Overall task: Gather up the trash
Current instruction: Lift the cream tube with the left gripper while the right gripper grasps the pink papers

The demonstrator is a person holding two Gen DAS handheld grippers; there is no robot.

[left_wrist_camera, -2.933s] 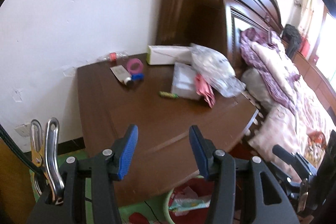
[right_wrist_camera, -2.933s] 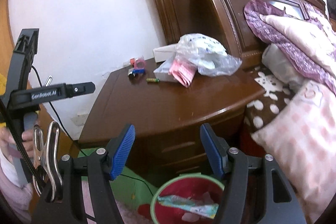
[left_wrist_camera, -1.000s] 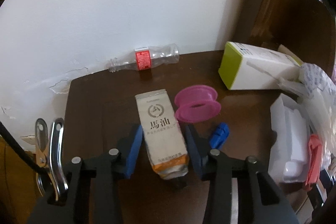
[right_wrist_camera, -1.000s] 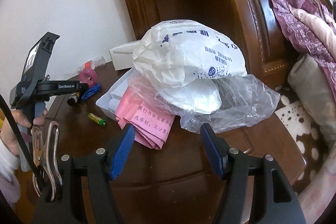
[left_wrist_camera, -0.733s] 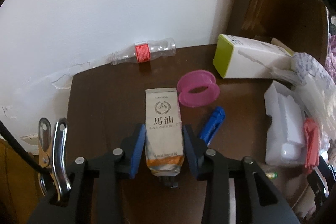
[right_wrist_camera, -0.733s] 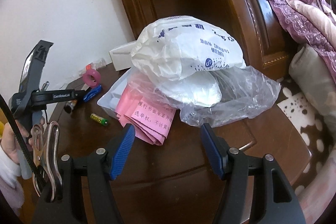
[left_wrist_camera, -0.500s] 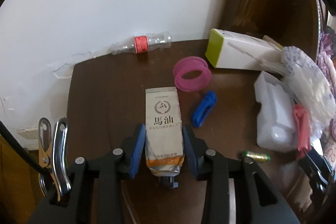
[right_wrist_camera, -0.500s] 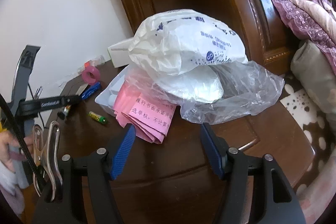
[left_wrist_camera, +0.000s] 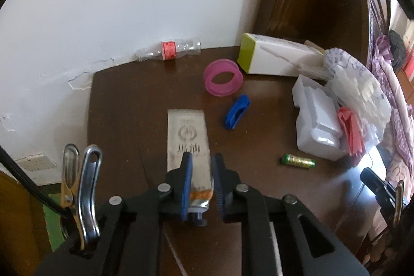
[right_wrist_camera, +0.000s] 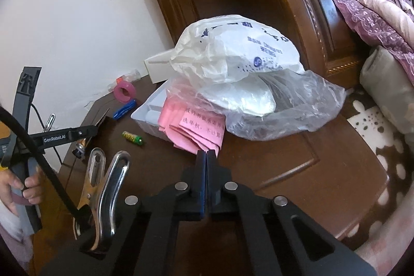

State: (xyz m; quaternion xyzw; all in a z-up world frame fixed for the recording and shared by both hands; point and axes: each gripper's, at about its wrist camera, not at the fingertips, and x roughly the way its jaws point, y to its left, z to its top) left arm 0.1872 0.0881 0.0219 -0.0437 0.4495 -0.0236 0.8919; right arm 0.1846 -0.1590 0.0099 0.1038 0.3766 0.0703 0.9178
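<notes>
A dark polished wooden table (left_wrist_camera: 124,105) stands in the corner between a white wall and a carved headboard. In the left wrist view, your left gripper (left_wrist_camera: 200,167) tilts down over it, and its jaws have just been closing onto the flattened cream tube (left_wrist_camera: 188,144); the blue pads now pinch its capped end, where a second ago they stood apart on either side of it. Beyond lie a pink plastic spool (left_wrist_camera: 223,81), a blue clip (left_wrist_camera: 236,111), a clear empty bottle (left_wrist_camera: 169,51), a green battery (left_wrist_camera: 298,161) and a white carton (left_wrist_camera: 274,58).

In the right wrist view, your right gripper (right_wrist_camera: 206,159) angles down at the table's front, jaws just clenched together with nothing between them, tips just short of the folded pink paper (right_wrist_camera: 194,126). Behind that paper sit crinkled white and clear plastic bags (right_wrist_camera: 240,61). Your left hand (right_wrist_camera: 18,189) grips its handle at the left edge.
</notes>
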